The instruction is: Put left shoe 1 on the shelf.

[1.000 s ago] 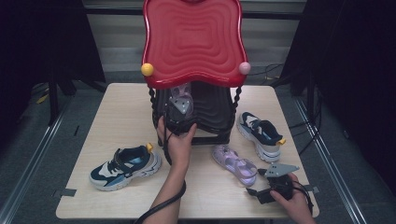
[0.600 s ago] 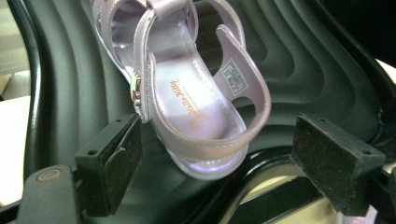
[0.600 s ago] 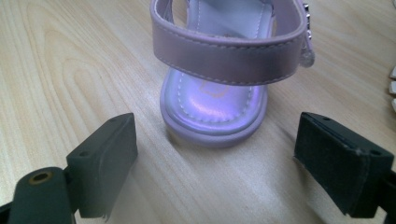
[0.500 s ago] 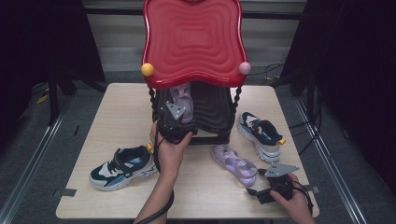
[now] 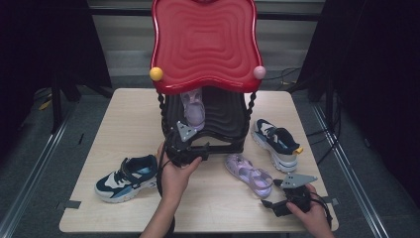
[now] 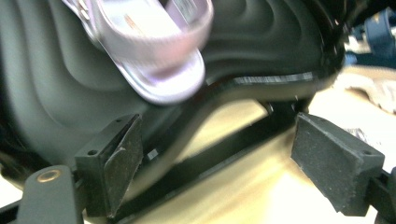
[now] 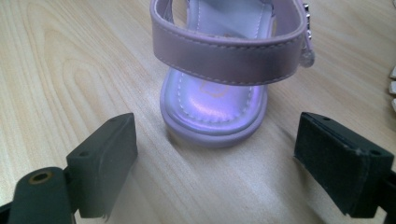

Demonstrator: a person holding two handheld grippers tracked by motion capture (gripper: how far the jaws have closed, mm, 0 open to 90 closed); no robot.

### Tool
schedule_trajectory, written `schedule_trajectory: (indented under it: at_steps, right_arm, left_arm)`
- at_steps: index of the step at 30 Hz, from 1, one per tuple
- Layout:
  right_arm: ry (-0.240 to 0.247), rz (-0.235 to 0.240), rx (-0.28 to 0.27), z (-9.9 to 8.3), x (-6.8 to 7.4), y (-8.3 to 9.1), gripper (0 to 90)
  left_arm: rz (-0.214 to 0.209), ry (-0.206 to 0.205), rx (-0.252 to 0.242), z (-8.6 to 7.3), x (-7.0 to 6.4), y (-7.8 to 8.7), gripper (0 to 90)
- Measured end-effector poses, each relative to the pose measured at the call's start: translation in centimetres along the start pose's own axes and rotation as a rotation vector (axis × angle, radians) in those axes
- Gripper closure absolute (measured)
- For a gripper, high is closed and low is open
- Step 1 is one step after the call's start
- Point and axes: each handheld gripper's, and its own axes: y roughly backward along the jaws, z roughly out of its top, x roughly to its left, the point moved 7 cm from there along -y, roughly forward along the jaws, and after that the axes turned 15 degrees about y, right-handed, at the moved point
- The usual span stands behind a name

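Observation:
A lilac sandal (image 5: 193, 109) lies on the black lower shelf (image 5: 225, 119) of a rack with a red wavy top (image 5: 204, 44). My left gripper (image 5: 188, 146) is just in front of that shelf, open and holding nothing. In the left gripper view the sandal (image 6: 149, 51) rests on the shelf (image 6: 261, 42) above and beyond the open gripper (image 6: 210, 158). The second lilac sandal (image 5: 249, 173) lies on the table. My right gripper (image 5: 292, 191) is open near the table's front right. In the right gripper view its heel end (image 7: 215, 112) lies just ahead of the gripper (image 7: 215, 163), apart from both pads.
A navy and white sneaker (image 5: 126, 177) lies at the front left of the wooden table (image 5: 124, 119). Its mate (image 5: 276, 144) lies to the right of the rack. The rack has twisted black posts and a black base bar (image 6: 224, 149). Dark floor surrounds the table.
My left gripper has drawn back from the shelf toward the table's front, and the sandal stays on the shelf. The right gripper has not moved.

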Motion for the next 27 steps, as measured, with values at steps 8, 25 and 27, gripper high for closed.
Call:
schedule_trajectory:
  at_steps: [8,25,27]
  right_arm:
    - [0.0,0.0,0.0,0.0,0.0,0.0,12.6]
    - [0.0,0.0,0.0,0.0,0.0,0.0,12.6]
    - [-0.002,0.0,0.001,0.0,0.0,0.0,12.7]
  left_arm:
    - [-0.052,-0.015,0.035,-2.0,-0.6,0.1,16.2]
    - [-0.11,-0.081,0.158,-6.7,-0.9,-0.6,16.1]
    - [-0.118,-0.081,0.162,-6.9,-1.0,-0.7,16.1]
